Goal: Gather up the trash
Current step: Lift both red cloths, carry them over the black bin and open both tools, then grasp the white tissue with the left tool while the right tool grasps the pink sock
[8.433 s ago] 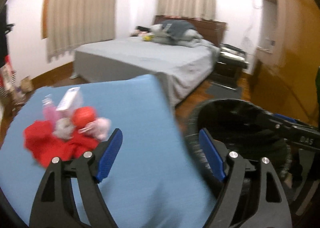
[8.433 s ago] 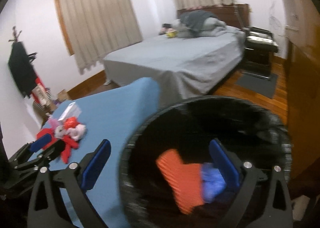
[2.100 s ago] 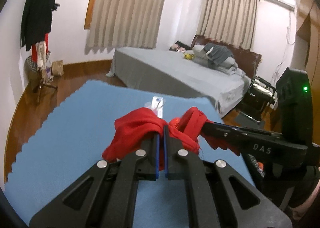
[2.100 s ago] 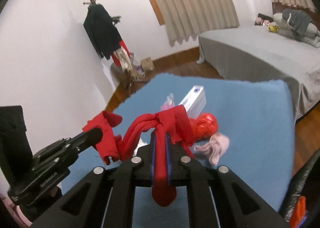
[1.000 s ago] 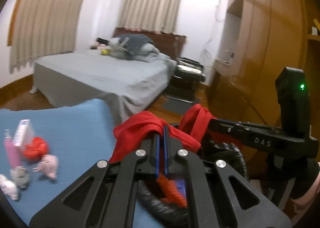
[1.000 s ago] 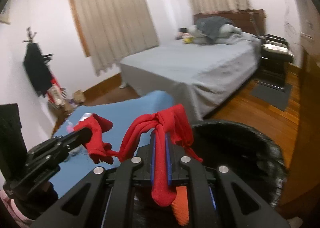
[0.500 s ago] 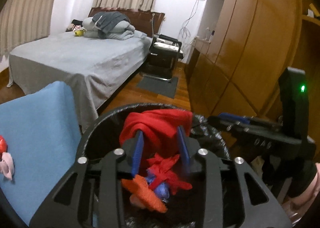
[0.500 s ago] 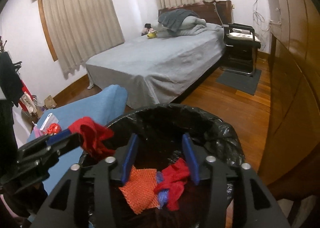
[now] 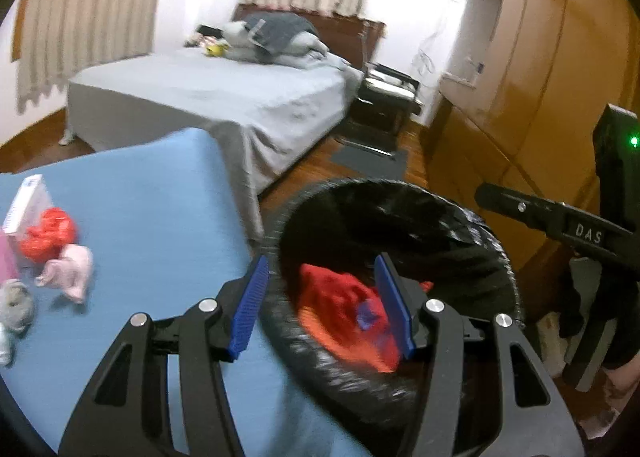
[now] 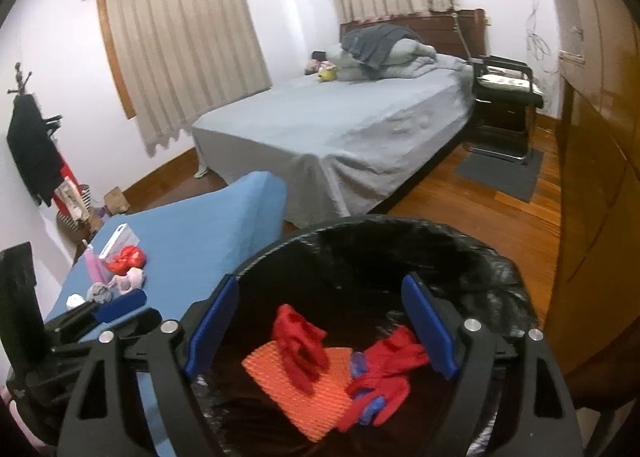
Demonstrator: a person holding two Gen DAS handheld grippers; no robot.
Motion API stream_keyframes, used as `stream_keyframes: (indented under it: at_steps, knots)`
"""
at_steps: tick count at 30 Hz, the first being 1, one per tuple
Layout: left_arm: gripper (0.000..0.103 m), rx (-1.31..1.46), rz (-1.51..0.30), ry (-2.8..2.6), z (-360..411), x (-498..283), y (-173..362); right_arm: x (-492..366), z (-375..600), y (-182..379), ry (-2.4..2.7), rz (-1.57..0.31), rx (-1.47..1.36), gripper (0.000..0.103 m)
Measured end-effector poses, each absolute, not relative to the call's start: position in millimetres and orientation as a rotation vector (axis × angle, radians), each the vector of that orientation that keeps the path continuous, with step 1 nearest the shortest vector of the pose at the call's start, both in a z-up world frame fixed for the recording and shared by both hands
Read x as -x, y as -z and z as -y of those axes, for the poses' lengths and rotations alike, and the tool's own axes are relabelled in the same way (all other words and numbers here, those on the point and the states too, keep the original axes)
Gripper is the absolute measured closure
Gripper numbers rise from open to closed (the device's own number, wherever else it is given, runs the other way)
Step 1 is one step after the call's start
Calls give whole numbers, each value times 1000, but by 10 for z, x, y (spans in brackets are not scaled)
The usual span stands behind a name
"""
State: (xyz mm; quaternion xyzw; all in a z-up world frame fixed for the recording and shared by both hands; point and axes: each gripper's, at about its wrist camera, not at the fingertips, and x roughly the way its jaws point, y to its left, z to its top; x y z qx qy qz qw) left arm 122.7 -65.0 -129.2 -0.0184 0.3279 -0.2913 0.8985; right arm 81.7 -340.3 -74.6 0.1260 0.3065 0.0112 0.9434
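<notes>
A black-lined bin stands beside the blue table. Inside it lie a red cloth, an orange mesh piece and a red-and-blue scrap. My right gripper hangs over the bin's mouth, its jaws opening with nothing between them. My left gripper is over the near rim of the bin, jaws also opening and empty, with the red cloth blurred below. On the table remain a red ball, a pink wad, a white box and a grey wad.
A grey bed fills the room behind the table. A wooden wardrobe runs along the right, close to the bin. A black chair stands by the bed, with a dark mat on the wood floor.
A second ago both grippers were shut on the red cloth. Both have let go and spread wider, the cloth has dropped into the bin, and the left view has swung back toward the table.
</notes>
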Motion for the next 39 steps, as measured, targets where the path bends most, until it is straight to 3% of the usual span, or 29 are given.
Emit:
stream_keyframes:
  at_steps: [5,22,39]
  knots:
    - [43,32,-621,463,155,-1177,1173,-912,3118,721,-74,-609,-243,15]
    - [42,97,-660,-34,-1817,-1305,1407,-1562,1554,984,-285,-626,-140,10]
    - [34,200,-751,-64,-2155,-1652,1701,-1942,824,1458,-323,-736,-77,10]
